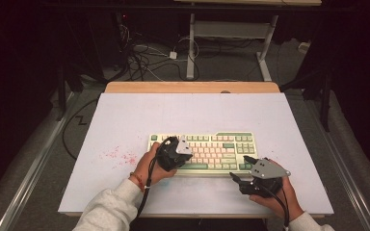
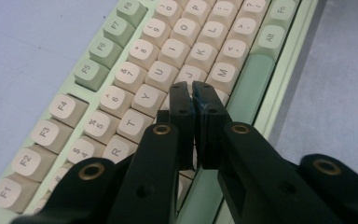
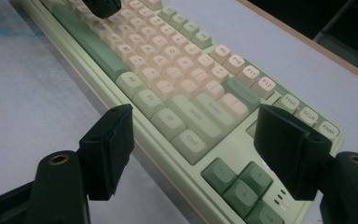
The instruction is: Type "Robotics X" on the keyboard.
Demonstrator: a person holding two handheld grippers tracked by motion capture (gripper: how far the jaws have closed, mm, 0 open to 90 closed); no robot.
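Observation:
A pale green keyboard (image 1: 217, 144) with cream and green keys lies near the front middle of the white table (image 1: 183, 115). My left gripper (image 1: 185, 155) hovers over the left half of the keyboard. In the left gripper view its jaws (image 2: 191, 91) are shut with nothing between them, tips just above the letter keys (image 2: 161, 72) near the spacebar (image 2: 256, 79). My right gripper (image 1: 241, 167) stands open at the keyboard's front right corner. In the right gripper view (image 3: 198, 140) that corner, with the Ctrl key (image 3: 189, 140) and arrow keys (image 3: 237, 184), lies between the wide-apart pads, untouched.
A red speckled stain (image 1: 120, 155) marks the table left of the keyboard, and a faint blue smudge (image 3: 9, 25) lies in front of it. A wooden strip (image 1: 192, 87) runs along the table's far edge. Cables (image 1: 144, 57) and a desk frame (image 1: 231, 29) sit on the floor beyond.

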